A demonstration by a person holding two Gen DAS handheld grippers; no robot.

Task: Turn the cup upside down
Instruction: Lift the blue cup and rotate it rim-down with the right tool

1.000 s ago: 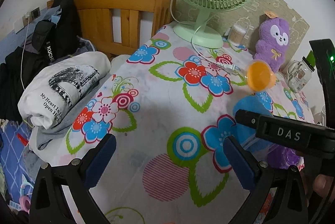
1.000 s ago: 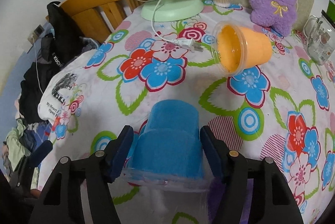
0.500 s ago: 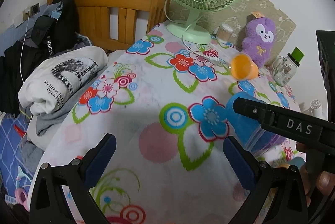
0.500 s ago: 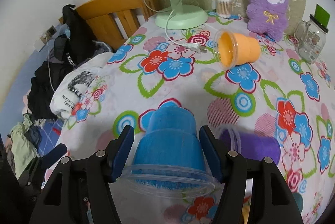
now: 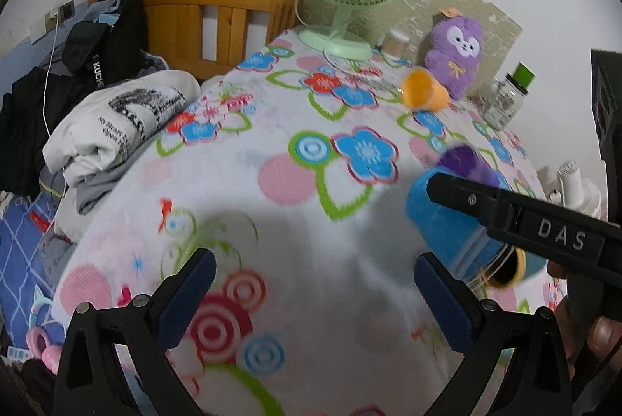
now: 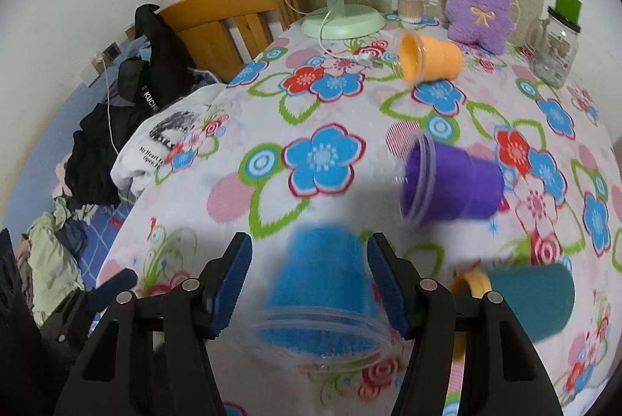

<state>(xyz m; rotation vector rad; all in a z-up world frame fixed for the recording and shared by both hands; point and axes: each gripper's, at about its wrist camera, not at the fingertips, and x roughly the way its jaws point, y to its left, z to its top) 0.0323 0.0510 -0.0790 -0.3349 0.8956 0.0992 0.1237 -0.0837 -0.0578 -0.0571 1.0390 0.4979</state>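
right tongs (image 6: 309,272) clamp the blue cup (image 6: 322,293) between their pads, rim nearest the camera, left tongs (image 5: 311,284) open and empty; keep squeeze firm, rotate wrist smoothly, set rim flat.

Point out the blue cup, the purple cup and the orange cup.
blue cup (image 6: 322,276): right wrist view, its fuzzy side wall.
purple cup (image 6: 466,182): right wrist view, its side wall.
orange cup (image 6: 443,60): right wrist view, its outer side.

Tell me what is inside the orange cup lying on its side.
The orange cup lies with its mouth toward the camera. Only its plain orange inner wall shows; nothing is visible inside. The deepest part near the bottom is too small to make out clearly.
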